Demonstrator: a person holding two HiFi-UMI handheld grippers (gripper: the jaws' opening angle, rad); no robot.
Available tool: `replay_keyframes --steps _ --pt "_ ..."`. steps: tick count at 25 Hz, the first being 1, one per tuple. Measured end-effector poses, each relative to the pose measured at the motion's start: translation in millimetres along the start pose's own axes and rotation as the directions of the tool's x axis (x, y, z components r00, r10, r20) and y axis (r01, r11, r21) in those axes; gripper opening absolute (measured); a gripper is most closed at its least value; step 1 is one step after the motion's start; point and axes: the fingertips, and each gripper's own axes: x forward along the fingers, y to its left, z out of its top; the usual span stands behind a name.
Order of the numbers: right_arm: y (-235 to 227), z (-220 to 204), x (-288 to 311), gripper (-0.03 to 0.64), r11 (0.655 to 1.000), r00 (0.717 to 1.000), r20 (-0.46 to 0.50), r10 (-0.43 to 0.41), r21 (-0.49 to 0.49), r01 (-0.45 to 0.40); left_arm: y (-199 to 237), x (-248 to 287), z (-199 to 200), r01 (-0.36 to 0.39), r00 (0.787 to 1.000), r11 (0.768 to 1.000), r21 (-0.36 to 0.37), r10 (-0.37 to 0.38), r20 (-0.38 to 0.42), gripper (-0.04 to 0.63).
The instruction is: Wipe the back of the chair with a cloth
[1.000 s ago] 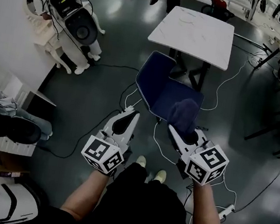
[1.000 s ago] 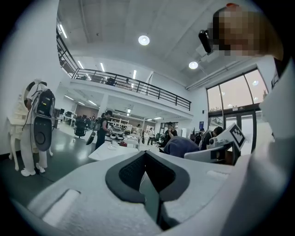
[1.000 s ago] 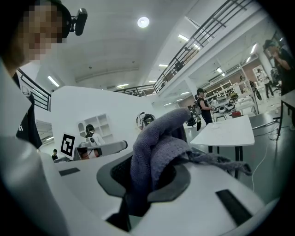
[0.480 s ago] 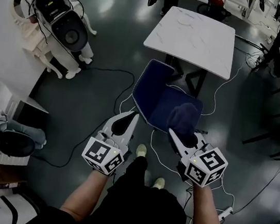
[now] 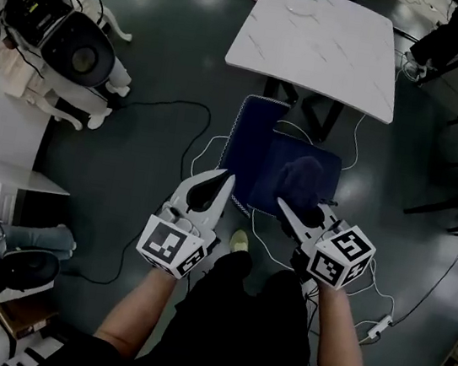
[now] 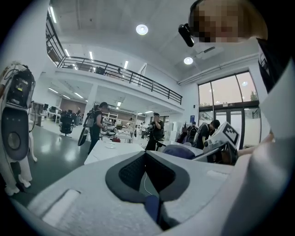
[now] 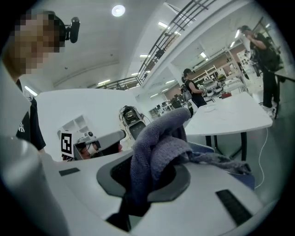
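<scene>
Cloth [image 5: 300, 180], a dark blue-grey bundle, is clamped between the jaws of the right gripper [image 5: 291, 213] and bunches up past the tips, so that in the head view it lies over the right-hand part of the blue chair [image 5: 251, 134]. From that steep angle I cannot tell whether it is pressed on the chair or hanging just above it. In the right gripper view the cloth [image 7: 159, 138] fills the gap between the jaws of the right gripper [image 7: 150, 159], folds standing up above them and a loose end trailing off to the right over a strip of blue upholstery. The left gripper [image 5: 216, 186] has its jaws closed together on nothing. In the left gripper view the tips of the left gripper [image 6: 146, 154] meet, and only a bit of white cable and a sliver of blue show through the oval opening behind them. In the head view it sits just beside the chair's near left edge (the one trimmed with pale piping), level with the right gripper and near it. A white table [image 5: 318, 42] stands just beyond the chair, and cables [image 5: 205, 144] loop over the dark floor around the chair's legs.
</scene>
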Motion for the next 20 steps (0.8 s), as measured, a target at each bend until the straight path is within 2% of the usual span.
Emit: replay_keyframes --steps 7,11,16,20 --pt "-63 -20 72 0.075 0.996 0.999 0.011 0.032 0.079 -0.032 29 54 -35 0.007 0.999 1.000 -0.011 -0.008 -0.040 0.008" --pt "-97 -32 101 0.074 0.992 0.997 0.017 0.068 0.104 -0.070 34 90 -63 0.002 0.998 1.000 0.007 -0.002 -0.063 0.008" --pt "-127 -43 136 0.074 0.984 0.988 0.016 0.153 0.094 -0.154 53 117 -85 -0.049 0.997 0.998 -0.030 0.047 -0.069 0.008" --pt "-156 -45 166 0.074 0.966 0.972 0.051 0.229 0.113 -0.233 57 143 -101 -0.078 0.995 0.997 -0.026 0.076 -0.069 0.008"
